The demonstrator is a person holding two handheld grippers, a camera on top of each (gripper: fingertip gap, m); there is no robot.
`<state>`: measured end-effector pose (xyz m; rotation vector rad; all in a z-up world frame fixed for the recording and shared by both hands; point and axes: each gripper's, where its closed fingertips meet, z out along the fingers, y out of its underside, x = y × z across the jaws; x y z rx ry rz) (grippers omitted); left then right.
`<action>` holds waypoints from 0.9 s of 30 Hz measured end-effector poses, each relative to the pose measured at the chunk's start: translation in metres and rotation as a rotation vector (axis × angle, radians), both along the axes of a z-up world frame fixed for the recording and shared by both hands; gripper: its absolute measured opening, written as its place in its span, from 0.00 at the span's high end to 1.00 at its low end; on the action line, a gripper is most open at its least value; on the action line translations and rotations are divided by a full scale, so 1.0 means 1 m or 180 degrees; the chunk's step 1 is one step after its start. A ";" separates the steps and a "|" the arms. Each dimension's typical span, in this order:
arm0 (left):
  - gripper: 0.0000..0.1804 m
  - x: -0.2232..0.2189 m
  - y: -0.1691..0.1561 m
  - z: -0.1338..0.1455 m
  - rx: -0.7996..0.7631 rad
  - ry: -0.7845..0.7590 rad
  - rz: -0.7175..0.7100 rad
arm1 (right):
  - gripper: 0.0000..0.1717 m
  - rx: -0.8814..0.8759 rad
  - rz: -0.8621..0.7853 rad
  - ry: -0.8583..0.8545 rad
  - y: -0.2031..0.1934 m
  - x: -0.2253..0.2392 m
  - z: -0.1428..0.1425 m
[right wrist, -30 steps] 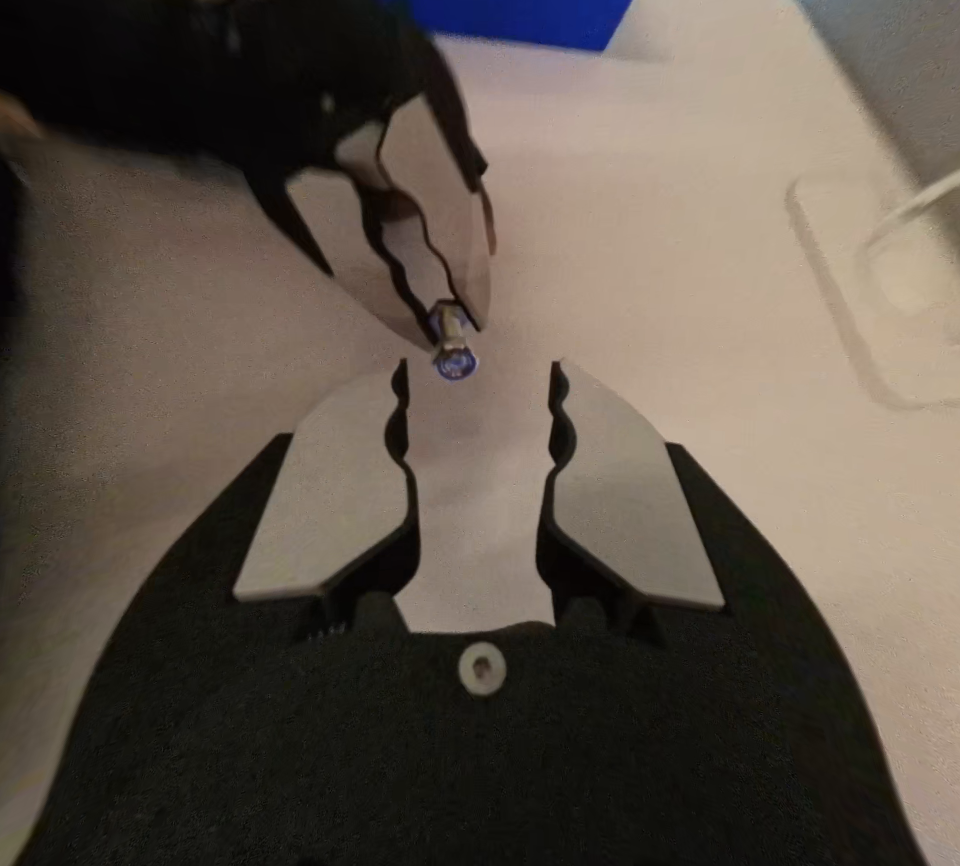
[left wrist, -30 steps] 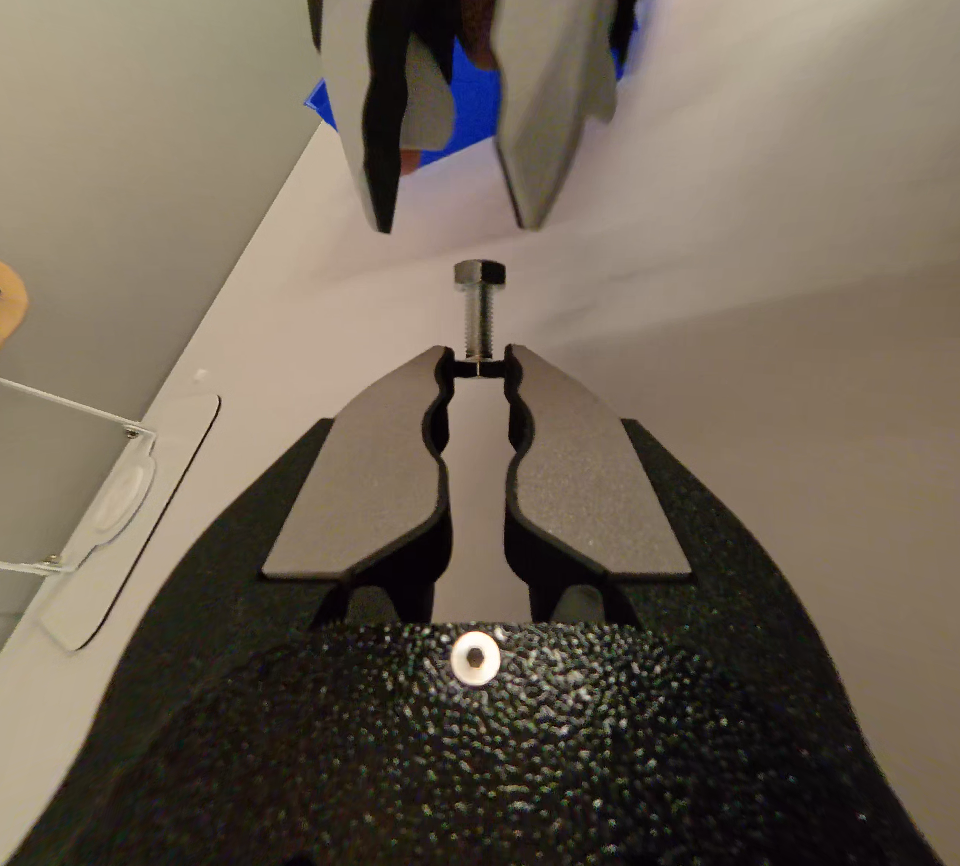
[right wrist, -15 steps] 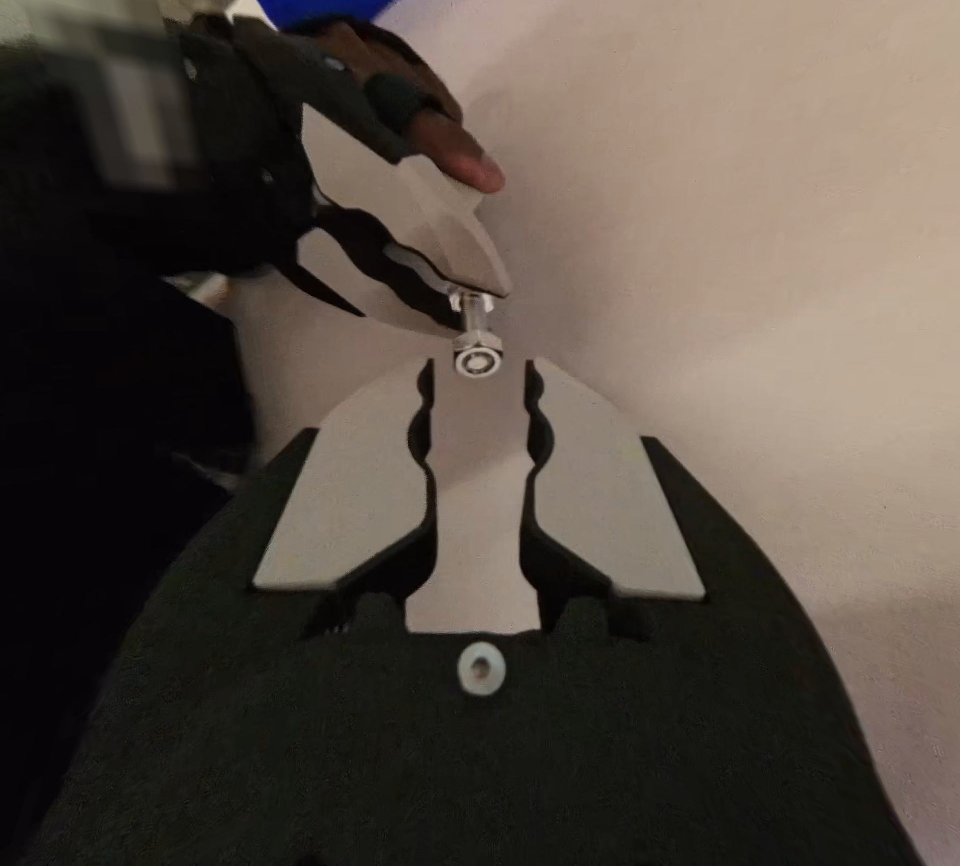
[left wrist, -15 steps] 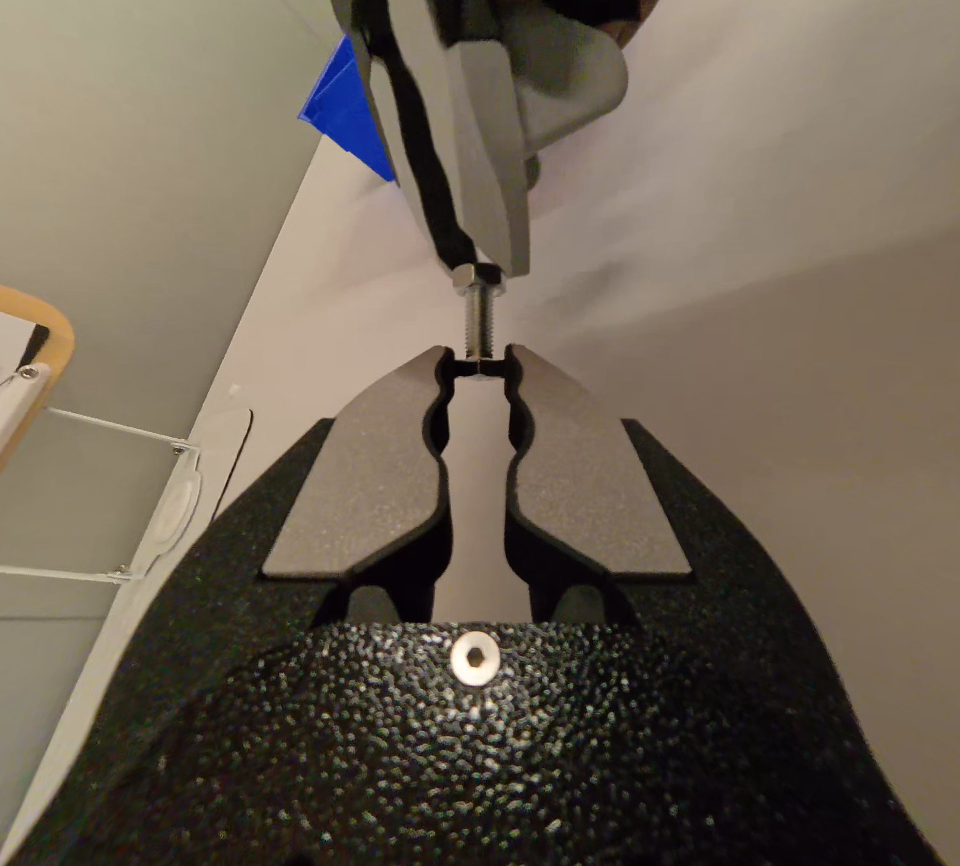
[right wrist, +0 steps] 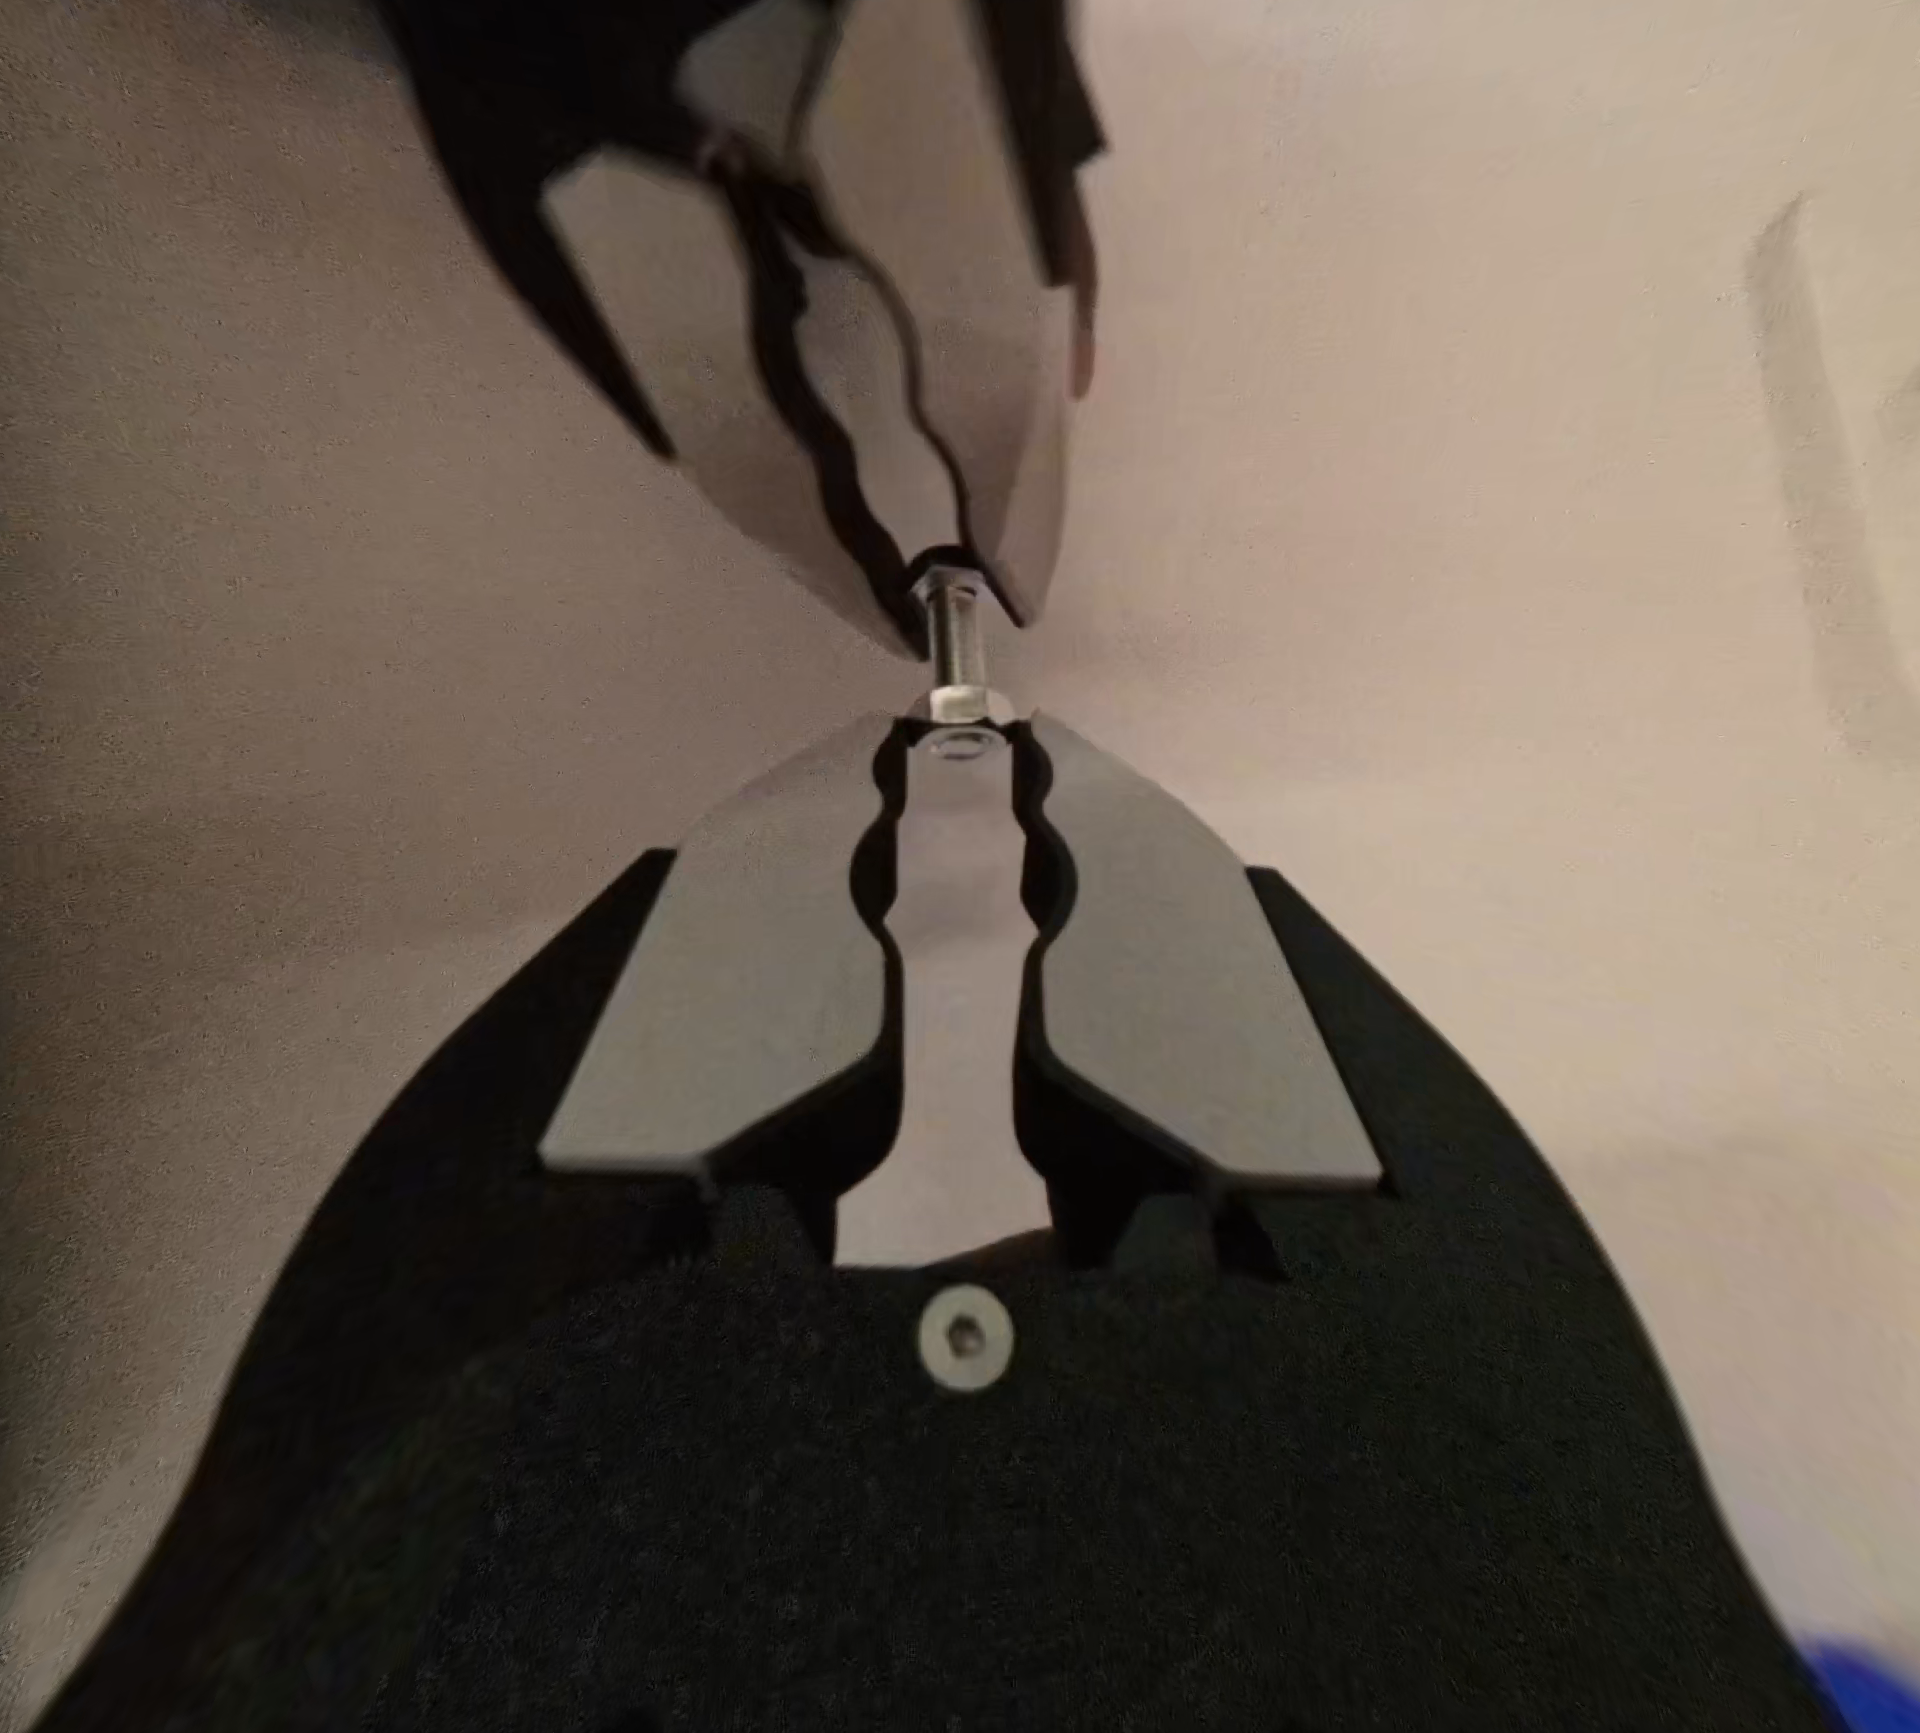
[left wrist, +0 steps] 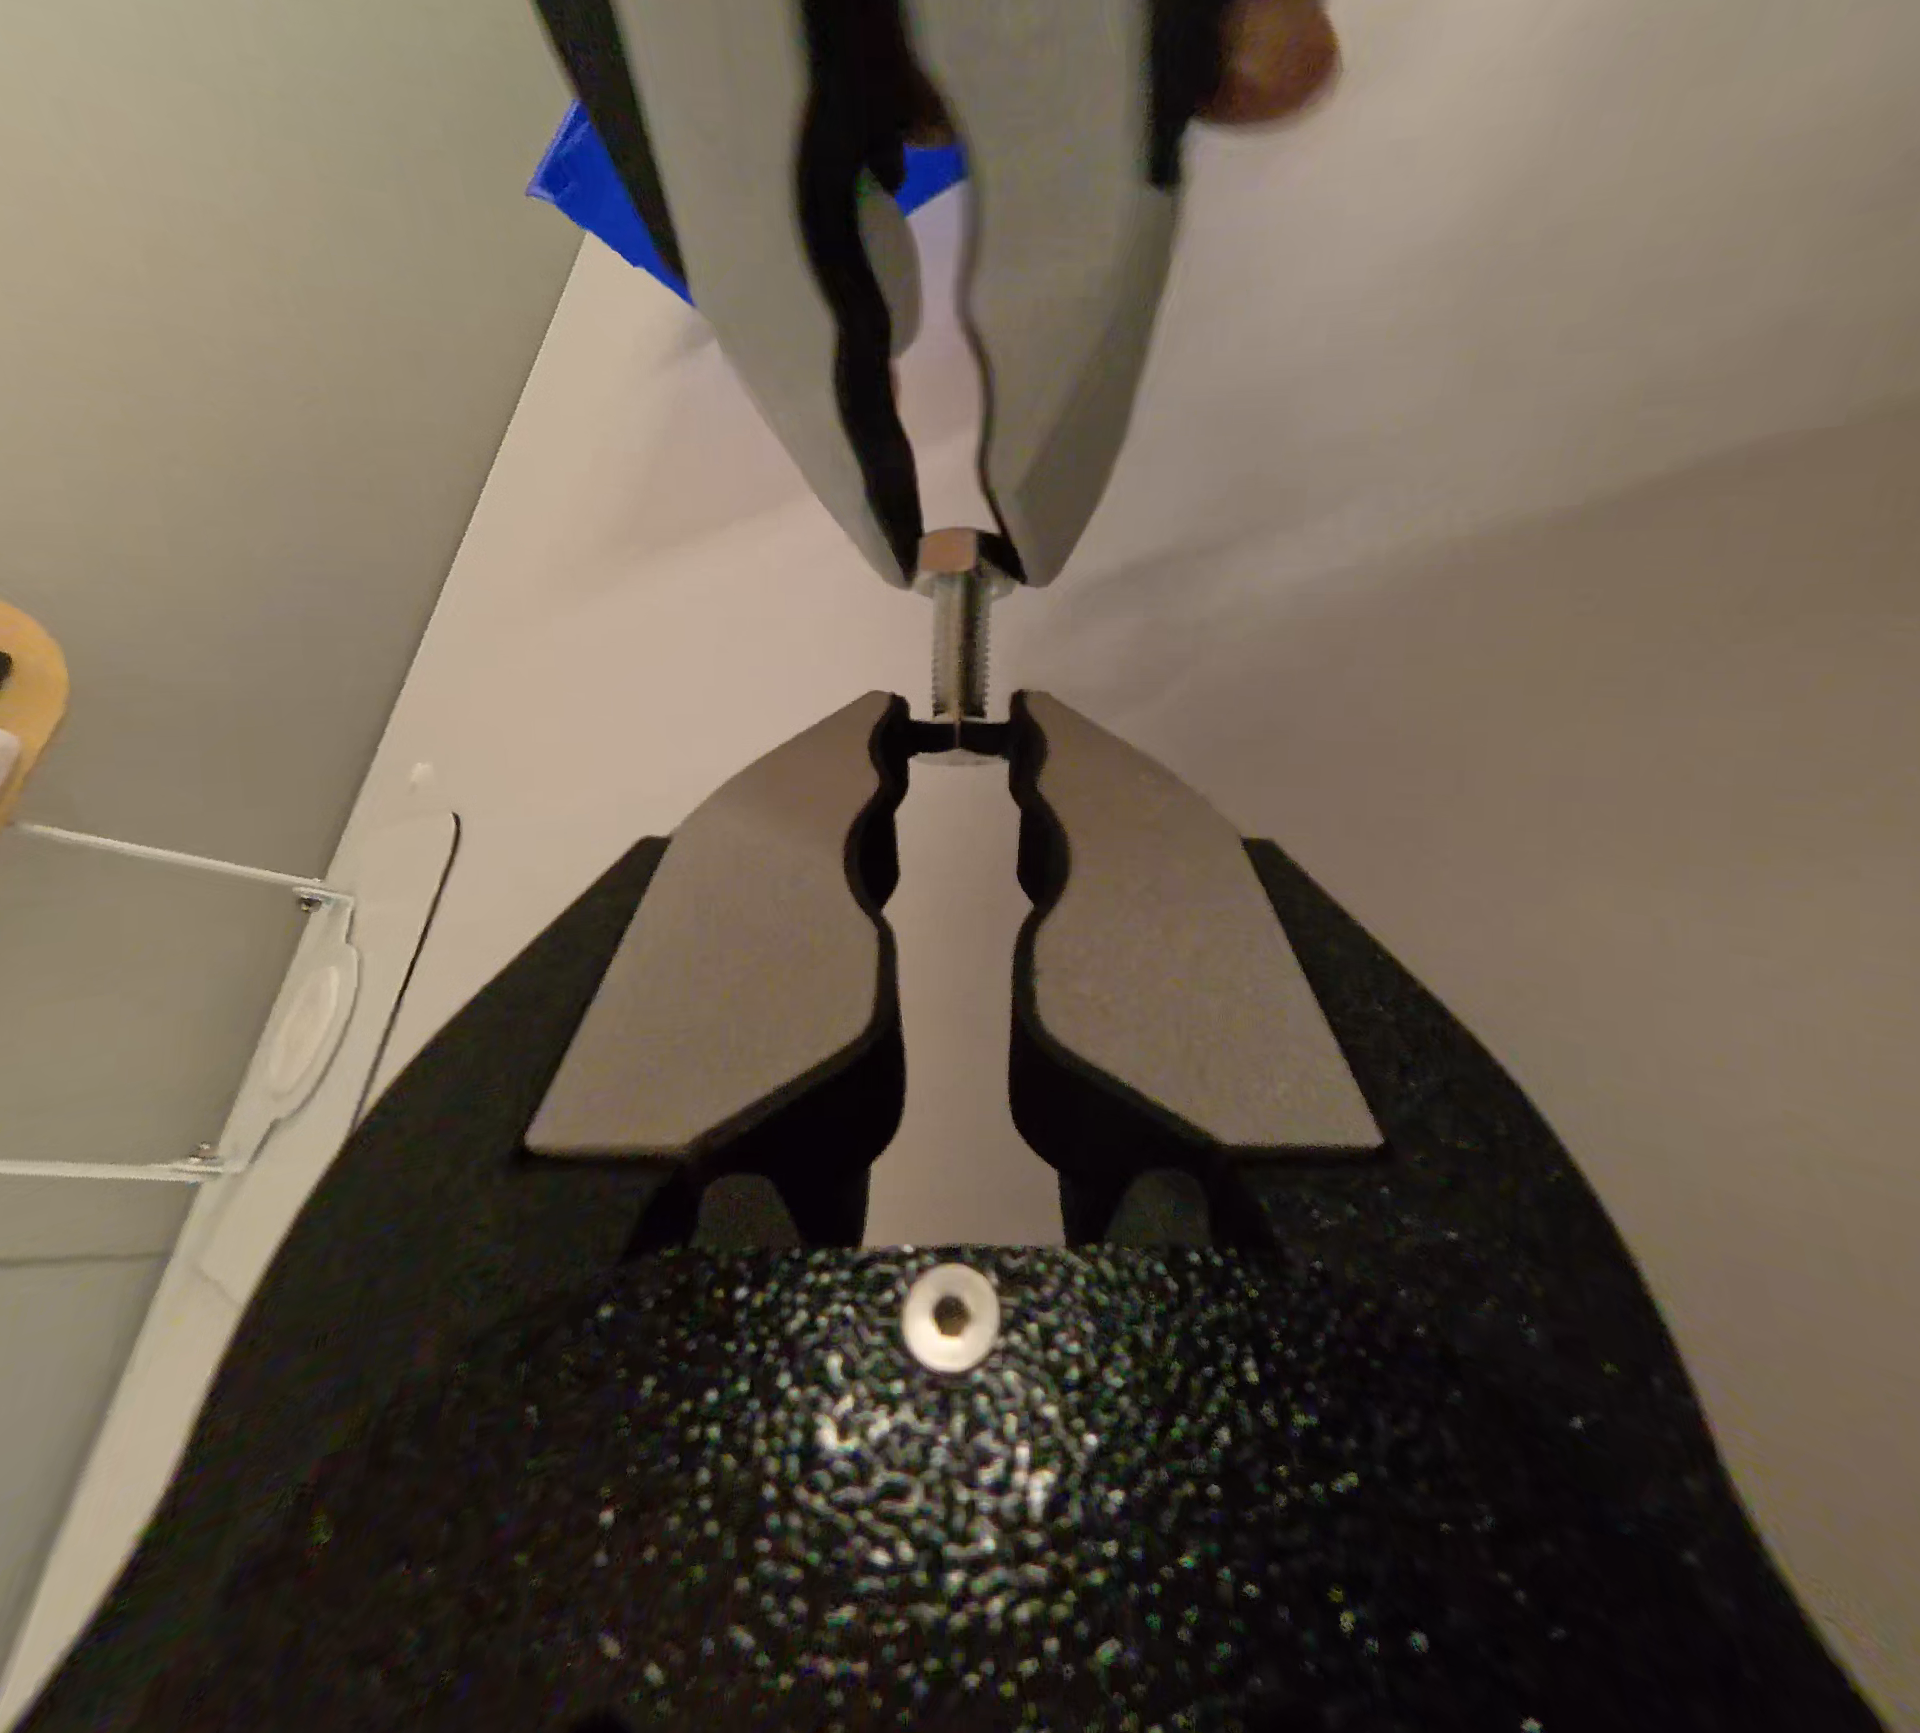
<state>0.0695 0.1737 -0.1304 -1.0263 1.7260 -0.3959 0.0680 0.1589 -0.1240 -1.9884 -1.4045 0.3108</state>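
While you hold both ends: bolt point(left wrist: 964, 644) is hard, small, slippery.
Left gripper point(left wrist: 958, 733): clamped on its nut end.
Right gripper point(right wrist: 961, 733): clamped on its head.

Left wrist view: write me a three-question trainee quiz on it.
1. True or false: the bolt lies flat on the table.
2. Pick one. The right hand-held gripper is shut on the bolt's: A) hex head B) mid-thread C) nothing, it is open.
3. Fill in: the box behind the right hand-held gripper is ____.

Key: 1 false: it is held off the table, with the left hand-held gripper on the near end. 2 A. 3 blue.
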 end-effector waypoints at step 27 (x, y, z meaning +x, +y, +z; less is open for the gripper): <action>0.90 0.001 -0.005 0.002 -0.0390 -0.0093 -0.0127 | 0.76 -0.0834 -0.0371 0.0789 -0.005 0.009 0.002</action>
